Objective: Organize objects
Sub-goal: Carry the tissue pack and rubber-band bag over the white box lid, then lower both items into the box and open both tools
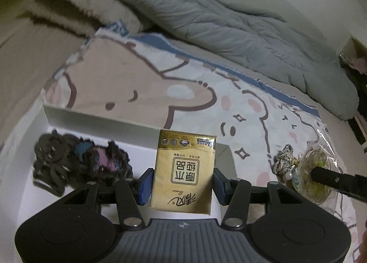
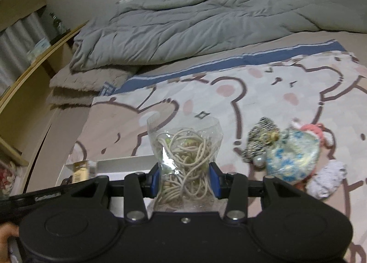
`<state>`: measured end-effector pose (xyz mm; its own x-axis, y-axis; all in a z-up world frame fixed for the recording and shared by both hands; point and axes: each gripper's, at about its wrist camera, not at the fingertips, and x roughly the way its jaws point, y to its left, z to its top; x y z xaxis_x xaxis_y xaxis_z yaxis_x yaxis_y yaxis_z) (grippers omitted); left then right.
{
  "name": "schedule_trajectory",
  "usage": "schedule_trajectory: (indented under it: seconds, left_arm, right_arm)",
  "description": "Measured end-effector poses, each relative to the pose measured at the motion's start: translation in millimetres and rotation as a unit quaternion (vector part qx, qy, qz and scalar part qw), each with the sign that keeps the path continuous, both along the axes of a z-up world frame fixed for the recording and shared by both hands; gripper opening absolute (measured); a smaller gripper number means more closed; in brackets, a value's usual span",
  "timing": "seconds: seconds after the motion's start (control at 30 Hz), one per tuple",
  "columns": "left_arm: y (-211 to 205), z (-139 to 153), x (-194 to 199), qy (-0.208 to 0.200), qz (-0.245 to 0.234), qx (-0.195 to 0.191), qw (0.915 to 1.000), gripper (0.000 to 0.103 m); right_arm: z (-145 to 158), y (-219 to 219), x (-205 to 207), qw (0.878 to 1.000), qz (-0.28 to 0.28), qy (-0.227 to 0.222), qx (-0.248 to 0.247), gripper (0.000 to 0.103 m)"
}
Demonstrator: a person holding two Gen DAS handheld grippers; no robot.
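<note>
Left gripper (image 1: 182,185) of ours pinches a gold tissue pack (image 1: 183,171) upright over the white box (image 1: 103,123), which holds dark hair ties (image 1: 78,164). Our right gripper (image 2: 184,179) squeezes a clear bag of beige hair ties (image 2: 184,155) above the bear-print sheet (image 2: 263,88), near loose scrunchies (image 2: 286,152).

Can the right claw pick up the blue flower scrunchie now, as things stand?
Probably not yet. The right claw is already shut on the clear bag of hair ties. The blue floral scrunchie lies uncovered on the bed beside it, so the bag must go first.
</note>
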<state>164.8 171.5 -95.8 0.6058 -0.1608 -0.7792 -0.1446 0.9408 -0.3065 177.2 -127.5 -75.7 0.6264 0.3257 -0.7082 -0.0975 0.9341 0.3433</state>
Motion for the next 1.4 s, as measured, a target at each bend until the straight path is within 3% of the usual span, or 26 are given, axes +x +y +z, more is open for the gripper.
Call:
schedule_trajectory:
  seconds: [0.53,0.93,1.17,1.27,1.37,1.4]
  left_arm:
    - [-6.0,-41.8,27.4,0.028,-0.029,-0.016,0.9991,0.054]
    - [19.9,-63.1,36.8,0.06,0.002,0.025,0.9979,0.054]
    - [36.7,-58.7,30.8,0.047,0.013,0.013,0.9987,0.056]
    - [36.9,-51.7,28.3,0.039,0.006,0.002,0.9992,0.069]
    - [35.7,-43.5,25.1,0.033,0.0,0.004,0.9994,0.071]
    - [35.3,-40.9,23.8,0.031,-0.001,0.008,0.9995,0.071]
  right_arm:
    - [-26.5,55.1,13.4,0.998,0.048,0.032,0.003,0.044]
    - [-38.8,70.6,24.8,0.997,0.063,0.052,0.016,0.044]
    - [-45.0,79.8,29.0,0.995,0.071,0.063,0.039,0.044]
    - [-47.9,84.2,29.7,0.992,0.082,0.067,0.064,0.047]
    - [-51.2,84.6,30.1,0.99,0.065,0.085,0.087,0.06]
    - [-50.9,83.9,29.6,0.991,0.06,0.085,0.088,0.06]
